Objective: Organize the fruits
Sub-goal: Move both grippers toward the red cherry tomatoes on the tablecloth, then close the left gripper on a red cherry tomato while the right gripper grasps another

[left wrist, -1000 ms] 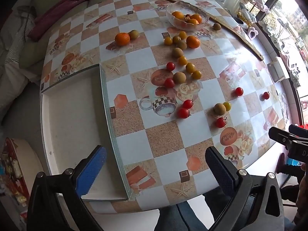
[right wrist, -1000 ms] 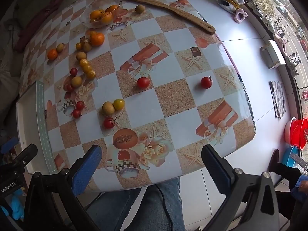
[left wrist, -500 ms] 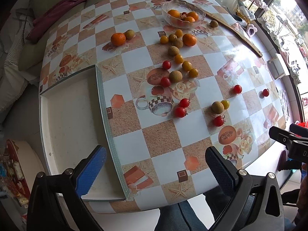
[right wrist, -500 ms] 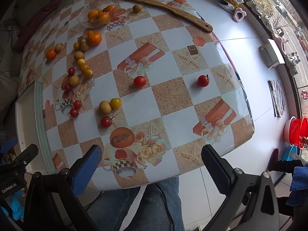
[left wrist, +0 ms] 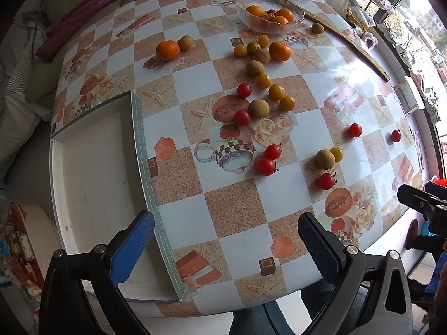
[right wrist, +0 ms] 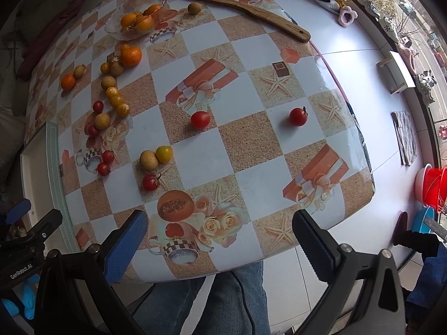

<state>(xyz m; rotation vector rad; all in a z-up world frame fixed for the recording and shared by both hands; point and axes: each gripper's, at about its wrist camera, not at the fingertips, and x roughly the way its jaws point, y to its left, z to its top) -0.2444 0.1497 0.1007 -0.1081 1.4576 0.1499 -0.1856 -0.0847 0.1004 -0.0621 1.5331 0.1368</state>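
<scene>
Several loose fruits lie on the patterned table (left wrist: 195, 83): red cherry tomatoes (left wrist: 265, 166), yellow ones (left wrist: 276, 92), brown longans (left wrist: 258, 109) and oranges (left wrist: 167, 50). A glass bowl (left wrist: 269, 14) at the far side holds oranges. A white tray (left wrist: 97, 167) sits empty at the left. My left gripper (left wrist: 223, 245) is open and empty above the near table edge. My right gripper (right wrist: 218, 240) is open and empty over the near edge; two tomatoes (right wrist: 200, 119) (right wrist: 298, 116) lie ahead of it.
A long wooden back-scratcher (right wrist: 223, 2) lies across the far side of the table. The person's jeans-clad legs (right wrist: 223, 301) are below the near edge. A sofa with cushions (left wrist: 42, 42) stands left. Red and blue basins (right wrist: 433, 192) sit on the floor at the right.
Both grippers have drifted slightly forward and up over the table; the fruits sit a little lower in view. Jaws stay open. Nothing was picked up.
</scene>
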